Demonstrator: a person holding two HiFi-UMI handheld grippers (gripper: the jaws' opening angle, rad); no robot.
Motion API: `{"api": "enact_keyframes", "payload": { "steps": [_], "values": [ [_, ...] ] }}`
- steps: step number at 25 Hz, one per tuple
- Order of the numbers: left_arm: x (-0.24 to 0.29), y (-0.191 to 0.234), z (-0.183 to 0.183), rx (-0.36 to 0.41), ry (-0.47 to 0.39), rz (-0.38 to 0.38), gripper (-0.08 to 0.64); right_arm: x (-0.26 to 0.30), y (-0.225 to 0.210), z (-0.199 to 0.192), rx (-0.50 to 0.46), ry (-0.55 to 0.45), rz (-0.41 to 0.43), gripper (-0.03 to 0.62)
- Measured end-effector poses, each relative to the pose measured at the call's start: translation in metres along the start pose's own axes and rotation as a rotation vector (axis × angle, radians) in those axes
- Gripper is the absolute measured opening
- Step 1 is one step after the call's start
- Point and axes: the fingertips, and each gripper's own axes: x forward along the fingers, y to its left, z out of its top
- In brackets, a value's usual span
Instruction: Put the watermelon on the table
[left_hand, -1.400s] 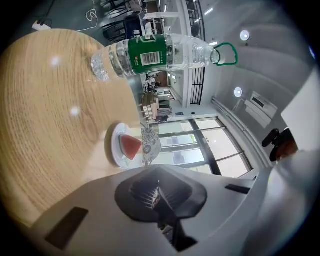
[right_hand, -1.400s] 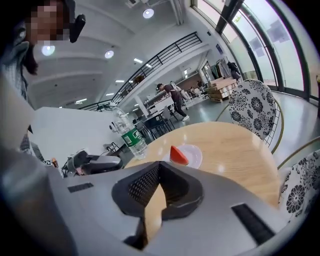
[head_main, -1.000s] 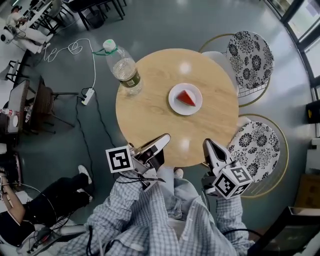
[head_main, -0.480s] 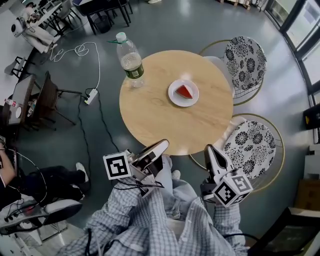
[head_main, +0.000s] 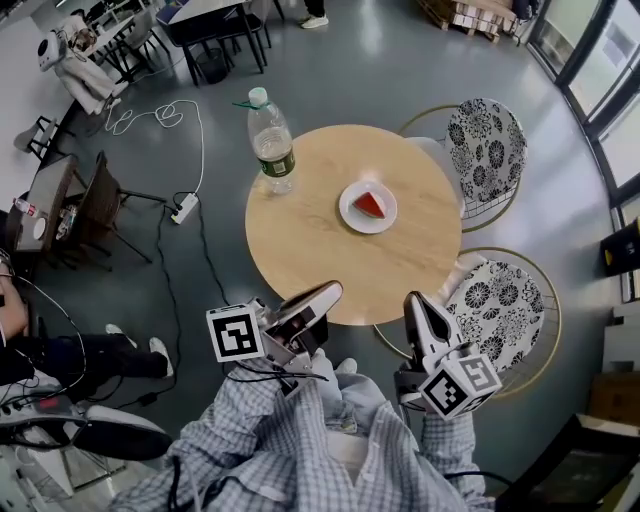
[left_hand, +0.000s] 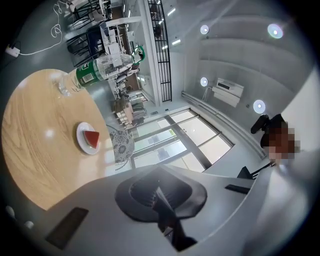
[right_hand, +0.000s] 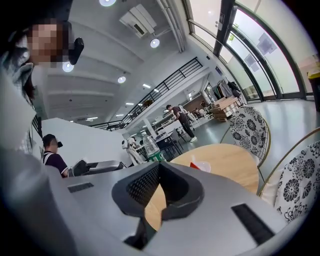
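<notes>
**Both grippers empty, watermelon already on the table**

Closest to me, the left gripper (head_main: 328, 292) and the right gripper (head_main: 414, 302) sit just ahead of the checked shirt (head_main: 285, 440), short of the near edge of the round light-wood table (head_main: 300, 245). Each has its jaws pressed together with nothing between them; their own views show the tips meeting on air. I read this as a resting carry. Both point towards the table without reaching over it, so nothing there can be knocked.

Past that edge, well apart from both grippers, the red wedge of watermelon (head_main: 371, 205) lies on a small white round plate (head_main: 349, 212), right of the table's middle. The plate stands flat on the wood, so I judge the placing done, with nothing left to carry.

Farther off, near the far-left rim, a clear plastic bottle with a green label and cap (head_main: 272, 148) stands upright, clear of the plate. On the right, two chairs with black-and-white floral seats (head_main: 488, 135) are drawn up to the table.
</notes>
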Motion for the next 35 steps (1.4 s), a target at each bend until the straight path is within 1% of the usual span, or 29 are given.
{"api": "enact_keyframes", "payload": {
  "steps": [3,7,11,16,21,29,32,35],
  "values": [
    [0.003,-0.008,0.013,0.019,0.013,-0.016,0.006,0.01,0.01,0.013,-0.01,-0.019,0.007,0.008],
    [0.005,-0.013,0.02,0.066,0.03,-0.033,0.007,0.016,0.017,0.022,-0.011,-0.048,0.02,0.008],
    [0.004,-0.019,0.026,0.016,0.016,-0.075,0.006,0.021,0.024,0.024,-0.003,-0.064,0.022,0.008],
    [0.001,-0.014,0.027,0.055,0.039,-0.066,0.006,0.023,0.026,0.019,0.001,-0.063,0.02,0.008],
    [0.001,-0.011,0.027,0.06,0.047,-0.068,0.007,0.027,0.029,0.015,0.006,-0.056,0.024,0.008],
    [-0.01,-0.015,0.034,0.012,0.043,-0.103,0.007,0.033,0.045,0.013,-0.005,-0.052,0.02,0.008],
    [-0.013,-0.012,0.035,0.019,0.047,-0.094,0.006,0.034,0.047,0.011,-0.004,-0.047,0.021,0.008],
    [-0.012,-0.015,0.034,-0.016,0.036,-0.112,0.007,0.034,0.047,0.008,-0.002,-0.04,0.022,0.008]
  ]
}}
